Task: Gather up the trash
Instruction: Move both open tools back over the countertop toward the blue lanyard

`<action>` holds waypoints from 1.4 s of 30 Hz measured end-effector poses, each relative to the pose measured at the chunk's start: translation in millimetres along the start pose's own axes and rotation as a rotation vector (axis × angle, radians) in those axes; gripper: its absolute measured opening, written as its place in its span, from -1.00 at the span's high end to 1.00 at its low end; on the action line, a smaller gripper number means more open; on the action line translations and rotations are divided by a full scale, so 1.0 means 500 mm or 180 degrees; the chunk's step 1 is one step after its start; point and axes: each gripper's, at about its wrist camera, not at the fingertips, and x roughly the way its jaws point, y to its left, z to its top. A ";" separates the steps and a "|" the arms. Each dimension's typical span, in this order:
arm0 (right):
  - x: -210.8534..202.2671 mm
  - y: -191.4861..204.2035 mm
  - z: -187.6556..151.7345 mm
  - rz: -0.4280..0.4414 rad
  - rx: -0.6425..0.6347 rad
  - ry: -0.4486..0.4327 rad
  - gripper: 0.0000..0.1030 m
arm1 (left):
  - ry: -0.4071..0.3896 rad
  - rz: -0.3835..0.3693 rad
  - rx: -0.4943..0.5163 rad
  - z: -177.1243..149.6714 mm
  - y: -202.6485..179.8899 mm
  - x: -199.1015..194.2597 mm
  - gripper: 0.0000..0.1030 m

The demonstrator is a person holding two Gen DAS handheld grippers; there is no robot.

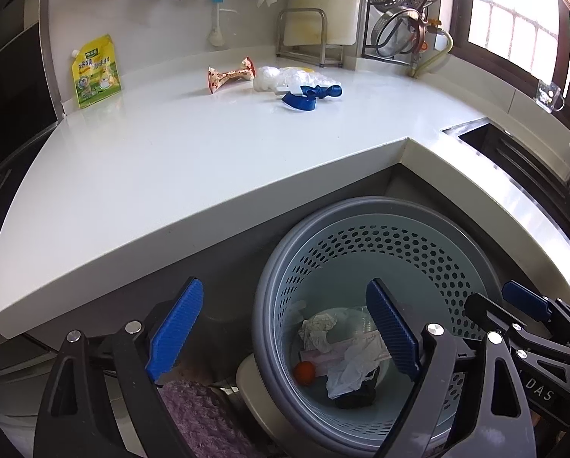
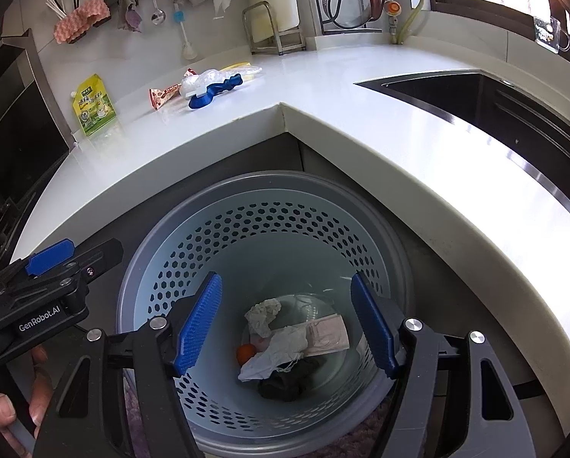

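Both my tools, left tool (image 1: 285, 332) & right tool (image 2: 286, 324), spread empty over bin (image 2: 162, 229); slippery plastic bag (image 1: 281, 78) on surface (image 1: 170, 152) may slip w/ loose pinch.

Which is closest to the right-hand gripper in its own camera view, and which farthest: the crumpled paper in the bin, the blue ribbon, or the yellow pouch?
1. Crumpled paper: in the bin, just below the right gripper.
2. Blue ribbon: up on the counter, among the wrappers.
3. Yellow pouch: far left of the counter, against the wall; not far beyond the ribbon.
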 end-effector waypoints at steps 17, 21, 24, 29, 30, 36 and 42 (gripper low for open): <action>-0.011 0.005 0.026 -0.0065 -0.0003 -0.0081 -0.31 | -0.0101 -0.0098 0.0022 0.016 0.012 -0.023 -0.72; -0.015 0.010 0.032 -0.0050 -0.0008 -0.0109 -0.31 | -0.0164 -0.0110 0.0036 0.024 0.014 -0.036 -0.74; -0.017 0.013 0.040 -0.0011 -0.0004 -0.0160 -0.31 | -0.0207 -0.0097 0.0061 0.034 0.015 -0.043 -0.76; -0.006 0.012 0.065 0.0084 0.0020 -0.0187 -0.33 | -0.0271 -0.0106 0.0047 0.061 0.023 -0.045 -0.79; -0.003 0.013 0.074 0.0094 0.0014 -0.0193 -0.33 | -0.0270 -0.0116 0.0036 0.067 0.026 -0.043 -0.79; 0.017 0.027 0.143 0.0166 -0.0037 -0.0284 -0.33 | -0.0298 -0.0114 -0.0013 0.123 0.047 -0.021 -0.79; 0.055 0.052 0.230 0.0265 -0.0126 -0.0360 -0.34 | -0.0384 -0.0041 -0.0069 0.193 0.075 0.003 -0.79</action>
